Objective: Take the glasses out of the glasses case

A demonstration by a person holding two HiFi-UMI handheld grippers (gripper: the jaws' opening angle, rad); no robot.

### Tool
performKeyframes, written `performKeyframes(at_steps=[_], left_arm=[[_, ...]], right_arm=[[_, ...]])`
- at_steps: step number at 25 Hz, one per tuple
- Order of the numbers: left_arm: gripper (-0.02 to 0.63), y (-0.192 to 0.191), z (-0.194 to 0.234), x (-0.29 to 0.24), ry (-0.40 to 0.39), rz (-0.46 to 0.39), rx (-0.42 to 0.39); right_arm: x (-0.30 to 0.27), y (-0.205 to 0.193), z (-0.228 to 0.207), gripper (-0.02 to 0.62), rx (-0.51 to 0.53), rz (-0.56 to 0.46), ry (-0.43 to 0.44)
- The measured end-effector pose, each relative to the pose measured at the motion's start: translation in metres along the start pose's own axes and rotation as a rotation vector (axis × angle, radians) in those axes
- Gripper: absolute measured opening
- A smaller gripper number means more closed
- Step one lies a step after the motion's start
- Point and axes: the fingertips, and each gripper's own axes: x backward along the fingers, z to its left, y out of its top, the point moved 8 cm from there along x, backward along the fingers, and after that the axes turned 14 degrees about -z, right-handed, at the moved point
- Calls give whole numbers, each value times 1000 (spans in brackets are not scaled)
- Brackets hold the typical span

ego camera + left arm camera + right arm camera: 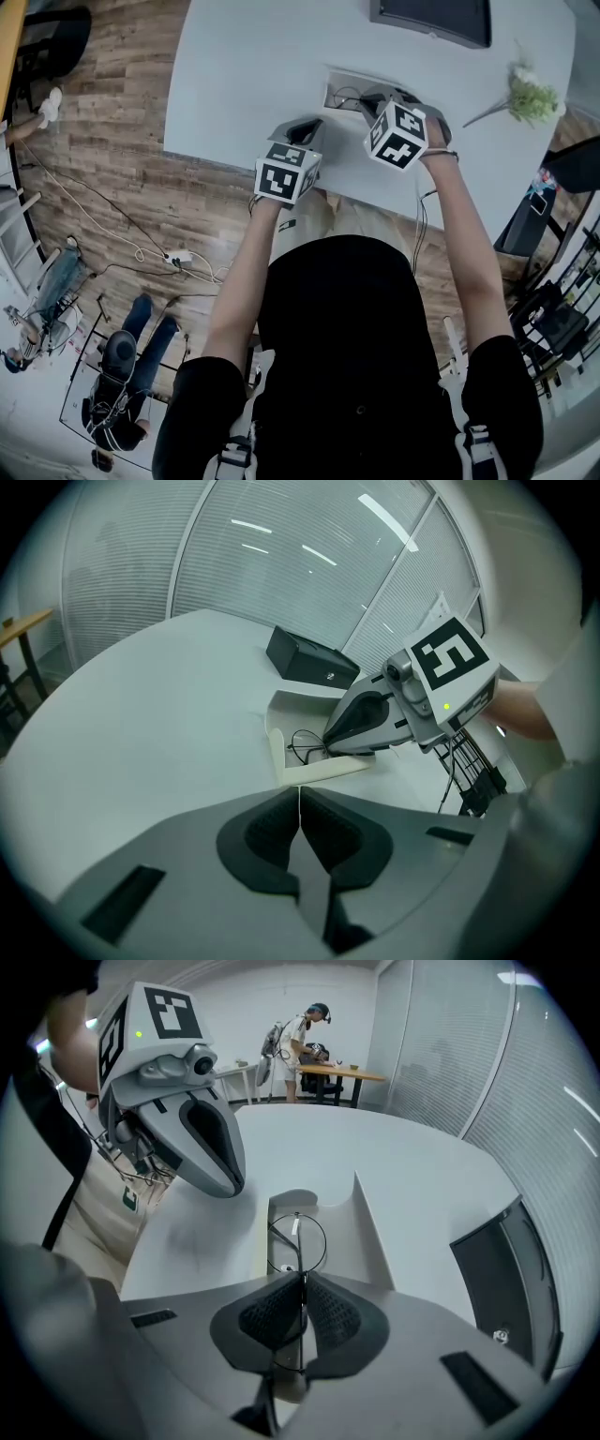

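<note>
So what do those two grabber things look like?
The left gripper and right gripper are smooth grey beak shapes with black ridged pads. Each carries a white cube with black square markers. Thin black cables hang nearby. The person's short sleeves are black.

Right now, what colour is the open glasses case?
The glasses case is white; it shows best in the right gripper view.

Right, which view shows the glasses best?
The right gripper view: the glasses show close up, wire rim clear, in the open case. The left gripper view gives only a thin dark loop; the head view, a tiny trace.
</note>
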Motion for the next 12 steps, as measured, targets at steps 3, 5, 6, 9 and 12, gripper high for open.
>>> performKeyframes(at_steps=[3, 5, 6, 9, 12], left_arm=[[25, 0, 0, 0, -4, 1, -1], [25, 0, -1, -1, -7, 3, -1], [25, 0, -2, -1, -9, 4, -1], [25, -1, -4, -1, -14, 6, -1], [25, 0, -4, -2, -15, 3, -3]], right_arm=[[-1, 1, -4, 38, -16, 13, 44], [-1, 2, -5, 38, -25, 20, 55], [-1, 2, -5, 38, -28, 23, 55], [-1, 2, -3, 37, -28, 22, 39], [-2, 1, -1, 35, -30, 12, 13]])
